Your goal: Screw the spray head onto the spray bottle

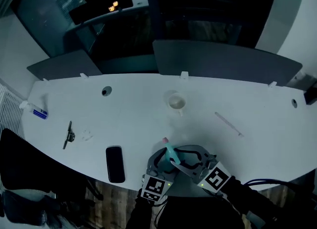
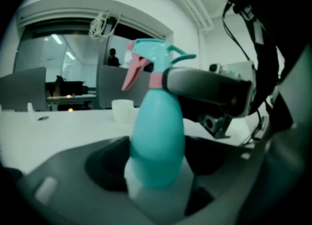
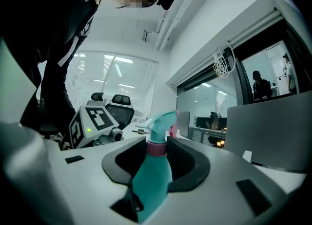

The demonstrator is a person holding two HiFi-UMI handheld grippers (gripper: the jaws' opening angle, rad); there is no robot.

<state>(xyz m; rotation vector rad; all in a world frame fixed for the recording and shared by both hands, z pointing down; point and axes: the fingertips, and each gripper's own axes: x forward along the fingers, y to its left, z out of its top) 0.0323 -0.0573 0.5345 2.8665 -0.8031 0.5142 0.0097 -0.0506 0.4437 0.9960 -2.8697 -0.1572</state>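
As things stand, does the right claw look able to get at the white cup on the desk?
Probably not: the right claw is shut on the pink collar of the spray bottle, though nothing blocks the cup.

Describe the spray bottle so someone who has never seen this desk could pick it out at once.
Start at the long white desk and look to its near edge, where the left gripper and right gripper meet. The spray bottle is clamped between their fingers. It is teal with a pink trigger and collar, unlike the black phone and white cup.
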